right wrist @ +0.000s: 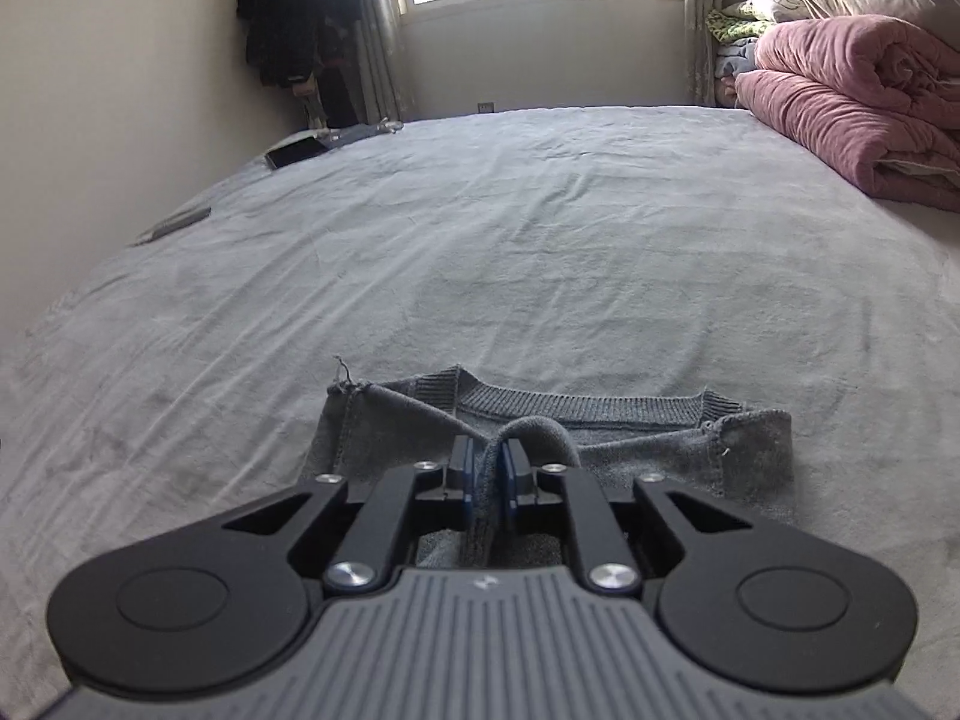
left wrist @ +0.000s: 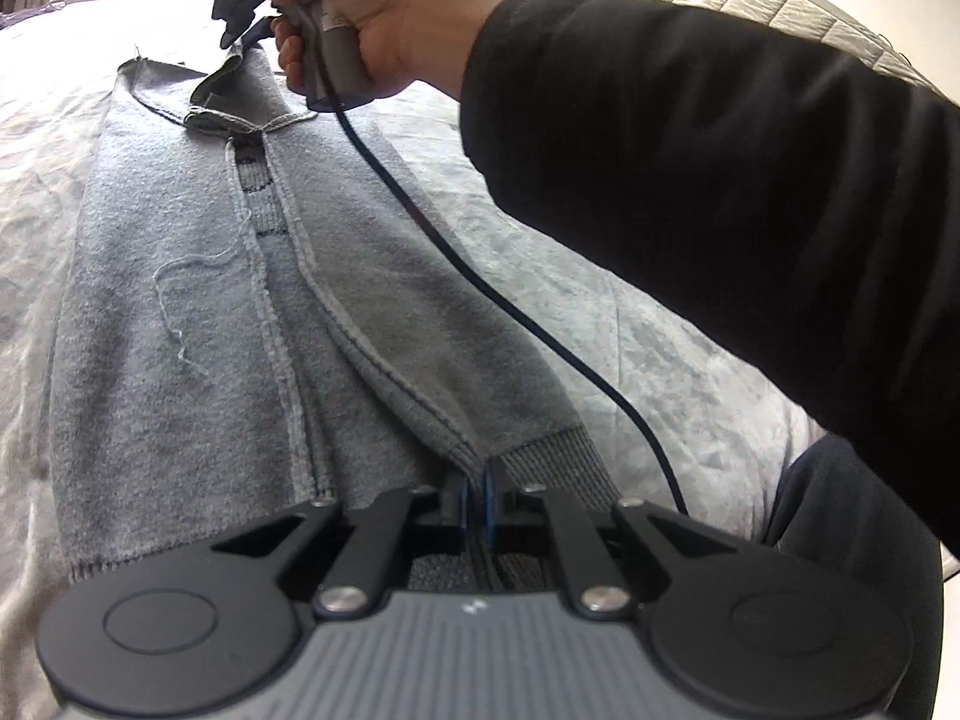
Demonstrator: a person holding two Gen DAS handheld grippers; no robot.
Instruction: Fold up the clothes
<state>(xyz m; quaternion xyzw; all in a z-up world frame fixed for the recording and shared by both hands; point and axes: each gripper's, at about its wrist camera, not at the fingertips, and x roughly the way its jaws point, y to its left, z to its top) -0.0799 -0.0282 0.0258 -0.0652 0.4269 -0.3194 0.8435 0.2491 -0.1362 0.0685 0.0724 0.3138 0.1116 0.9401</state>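
Note:
A grey sweater [left wrist: 198, 324] lies inside out and lengthwise on the bed, its sides folded toward the middle. My left gripper [left wrist: 478, 489] is shut on the ribbed hem at the near end. My right gripper [left wrist: 240, 39], seen from the left wrist view in a hand with a black sleeve, is shut on the fabric near the collar at the far end. In the right wrist view the right gripper [right wrist: 487, 471] pinches a fold of the sweater [right wrist: 648, 456] just below its ribbed neckline [right wrist: 576, 405].
The grey bedspread [right wrist: 480, 228] stretches far ahead. A folded pink quilt [right wrist: 852, 102] and pillows are stacked at the right. A dark phone [right wrist: 297, 151] and a flat object [right wrist: 180, 221] lie near the left edge. A blue cable [left wrist: 456, 264] hangs across the sweater.

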